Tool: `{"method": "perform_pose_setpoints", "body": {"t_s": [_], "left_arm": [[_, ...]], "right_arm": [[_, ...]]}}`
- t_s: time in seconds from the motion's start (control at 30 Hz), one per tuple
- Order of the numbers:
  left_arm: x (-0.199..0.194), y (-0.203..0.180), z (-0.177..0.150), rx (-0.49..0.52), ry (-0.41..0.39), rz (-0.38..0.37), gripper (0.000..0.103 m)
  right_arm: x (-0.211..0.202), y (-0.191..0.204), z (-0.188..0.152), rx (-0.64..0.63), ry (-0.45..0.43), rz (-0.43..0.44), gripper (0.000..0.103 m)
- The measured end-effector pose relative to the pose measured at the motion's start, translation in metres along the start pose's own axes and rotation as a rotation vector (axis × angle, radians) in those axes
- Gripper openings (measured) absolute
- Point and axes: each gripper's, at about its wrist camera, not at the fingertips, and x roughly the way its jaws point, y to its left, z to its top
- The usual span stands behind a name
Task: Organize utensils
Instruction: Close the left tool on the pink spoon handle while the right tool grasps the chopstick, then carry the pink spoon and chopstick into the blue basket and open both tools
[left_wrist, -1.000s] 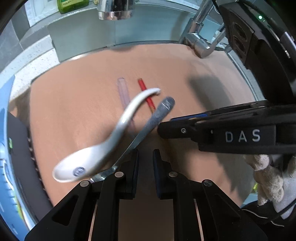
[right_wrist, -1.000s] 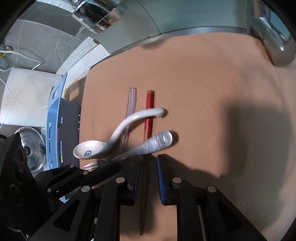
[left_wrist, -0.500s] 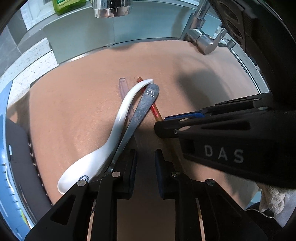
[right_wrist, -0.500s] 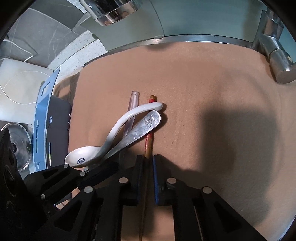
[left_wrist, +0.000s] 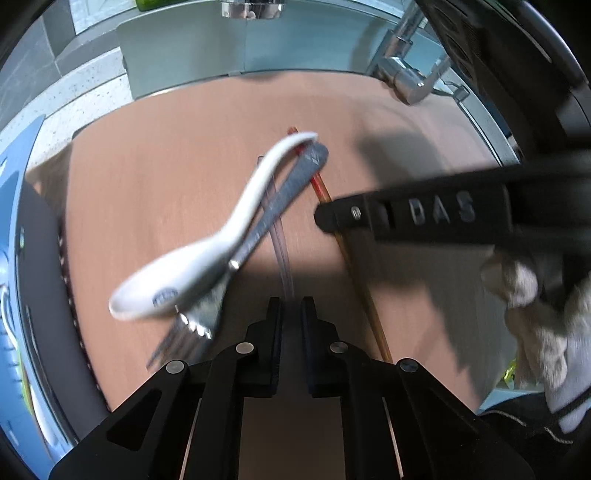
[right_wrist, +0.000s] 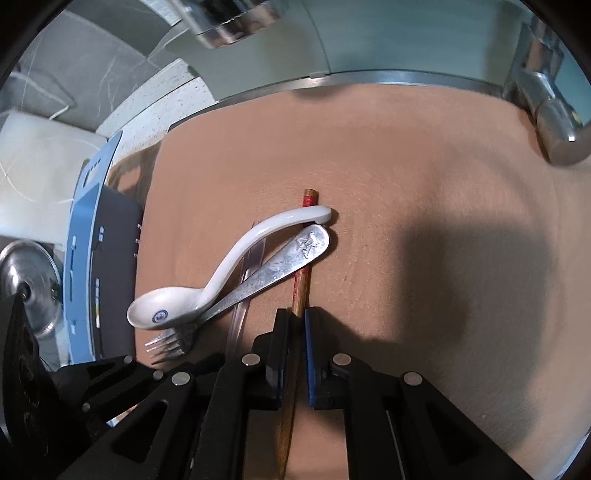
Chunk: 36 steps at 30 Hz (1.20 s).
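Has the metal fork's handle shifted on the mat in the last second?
Yes. The fork swung its handle end toward the white spoon, now crossing the red-tipped chopstick instead of lying apart.

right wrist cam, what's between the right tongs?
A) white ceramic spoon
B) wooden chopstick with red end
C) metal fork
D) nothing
B: the chopstick runs straight down into the narrow gap of the right tongs, whose pads are shut on it, while the white spoon and the fork lie off to the left, crossing over it further up.
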Motion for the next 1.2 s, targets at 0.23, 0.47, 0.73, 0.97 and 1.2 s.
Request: {"method": "perform_pose_setpoints", "body": {"t_s": [0.23,0.47,0.73,0.97,1.2], "left_arm": [[-0.001,-0.015,-0.012,0.061,0.017,0.036,0.009],[0.007,-0.015,0.001,0.045,0.005,0.036,0.009],[-0.001,-0.013,-0.009,-0.047,0.014,-0.113,0.006],[-0.007,-0.044,-0.017,0.019,-0.008,-0.123,0.006],[-0.001,-0.056,-0.017,0.051,-0.010,-0.107,0.004]], "right_arm": [[-0.010,-0.019,-0.013,0.012,-0.002,-0.001,0.006],[-0.023,-0.048,-0.028,0.098,-0.023,0.034,0.006],[-0.041,-0.085,-0.047,0.226,-0.076,0.110,0.006],[-0.056,-0.102,-0.057,0.279,-0.122,0.145,0.006],[-0.062,-0.114,-0.057,0.290,-0.145,0.121,0.006]]}}
